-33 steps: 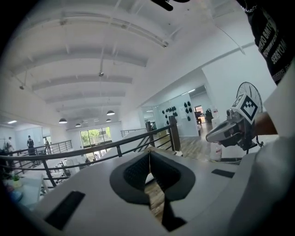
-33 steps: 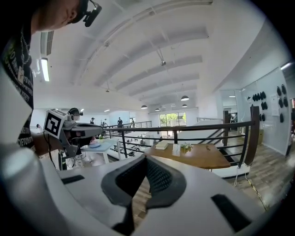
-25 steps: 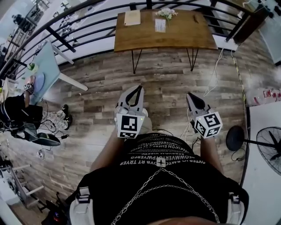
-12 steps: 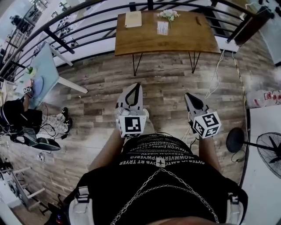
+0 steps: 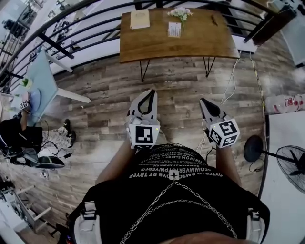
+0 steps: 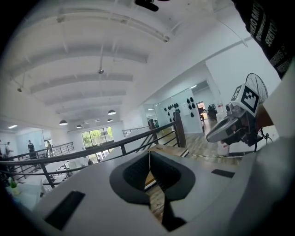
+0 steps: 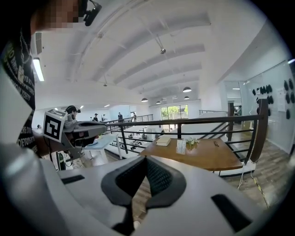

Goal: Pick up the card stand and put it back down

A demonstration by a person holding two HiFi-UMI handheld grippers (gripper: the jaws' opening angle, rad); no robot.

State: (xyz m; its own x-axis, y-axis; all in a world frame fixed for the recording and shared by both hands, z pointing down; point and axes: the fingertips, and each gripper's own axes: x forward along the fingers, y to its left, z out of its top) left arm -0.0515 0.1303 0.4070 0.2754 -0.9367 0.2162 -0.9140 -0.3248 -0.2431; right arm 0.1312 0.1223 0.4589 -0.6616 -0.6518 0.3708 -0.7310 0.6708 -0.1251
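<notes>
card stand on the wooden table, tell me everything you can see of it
The card stand is a small, flat white card with dark print too small to read. It stands upright, untouched, on the wooden table towards the far edge, close beside a small bunch of pale flowers. Whether it touches the flowers cannot be told. Its base is too small to make out, and only the tabletop is seen bearing it.

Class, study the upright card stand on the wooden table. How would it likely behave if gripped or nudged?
The card stand looks thin and upright, so a nudge would probably tip it. It seems small and light, likely easy to lift. Its flat faces may be slippery, though it is too distant to confirm.
</notes>
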